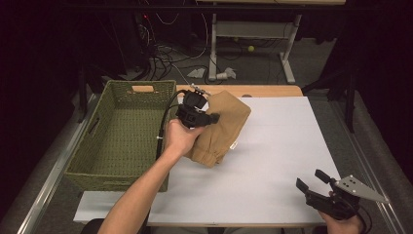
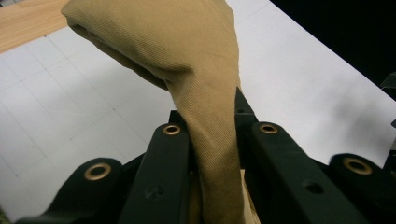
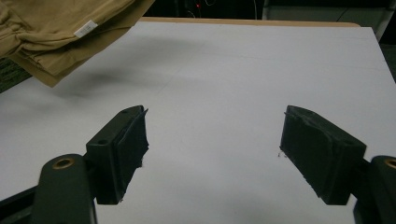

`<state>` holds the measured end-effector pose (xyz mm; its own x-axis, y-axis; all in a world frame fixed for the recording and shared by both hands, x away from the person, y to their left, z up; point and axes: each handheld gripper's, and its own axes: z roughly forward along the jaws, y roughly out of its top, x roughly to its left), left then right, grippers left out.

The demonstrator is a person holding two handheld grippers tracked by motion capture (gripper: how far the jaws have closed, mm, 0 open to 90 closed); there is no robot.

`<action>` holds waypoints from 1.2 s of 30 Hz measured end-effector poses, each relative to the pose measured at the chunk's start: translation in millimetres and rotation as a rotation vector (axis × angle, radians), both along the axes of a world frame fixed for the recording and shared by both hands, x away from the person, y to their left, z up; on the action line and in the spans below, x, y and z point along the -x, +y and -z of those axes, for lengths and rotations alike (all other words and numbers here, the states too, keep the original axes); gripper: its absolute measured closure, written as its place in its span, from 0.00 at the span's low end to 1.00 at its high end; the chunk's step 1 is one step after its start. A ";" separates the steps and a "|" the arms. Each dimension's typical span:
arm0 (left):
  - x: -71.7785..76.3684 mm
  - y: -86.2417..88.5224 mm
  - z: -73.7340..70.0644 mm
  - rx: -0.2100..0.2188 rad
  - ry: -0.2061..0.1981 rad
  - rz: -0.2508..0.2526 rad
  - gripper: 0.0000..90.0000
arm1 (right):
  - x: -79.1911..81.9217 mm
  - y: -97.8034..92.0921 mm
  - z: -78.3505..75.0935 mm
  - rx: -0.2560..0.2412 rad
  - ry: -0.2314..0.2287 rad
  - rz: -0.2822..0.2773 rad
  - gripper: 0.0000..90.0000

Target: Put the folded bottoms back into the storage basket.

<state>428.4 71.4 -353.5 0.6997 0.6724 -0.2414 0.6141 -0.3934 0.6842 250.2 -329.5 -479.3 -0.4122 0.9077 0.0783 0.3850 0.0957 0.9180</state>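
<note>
Tan folded garment (image 1: pixel 221 126) hangs from the left claw (image 1: pixel 210 118), raised above the white tabletop (image 1: pixel 272 146) just beside the green woven basket (image 1: pixel 124 131); in the left gripper view a pinch of cloth (image 2: pixel 205 93) is clamped between the two black jaws. Biggest risk, as I judge it: the hold takes in a single bunched fold, so the loose layers could slide out or unfold and drop on the tabletop. Next, the hanging bottom edge could catch the basket rim if carried across low. The right claw (image 1: pixel 311 184) rests near the tabletop's near right corner, jaws wide apart and empty, well away from the cloth, so it cannot steady anything. Hard to make out: how many layers are pinched, what kind of garment it is, and the print on its small white label (image 3: pixel 85 28)
</note>
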 end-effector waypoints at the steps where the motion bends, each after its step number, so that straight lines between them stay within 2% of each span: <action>1: 0.4 2.0 -1.3 0.000 -0.002 0.004 0.88 | 0.0 0.0 0.0 -0.001 0.000 -0.001 0.26; 4: 3.2 7.9 -5.6 0.020 -0.007 -0.001 0.88 | -0.4 0.0 0.0 0.000 0.002 -0.006 0.26; 26: 16.4 38.2 -25.2 0.082 -0.028 -0.032 0.88 | -1.4 -0.1 0.2 -0.005 0.013 -0.009 0.26; 36: 21.9 50.1 -30.2 0.080 -0.035 -0.048 0.88 | -2.0 -0.4 0.2 -0.004 0.014 -0.011 0.26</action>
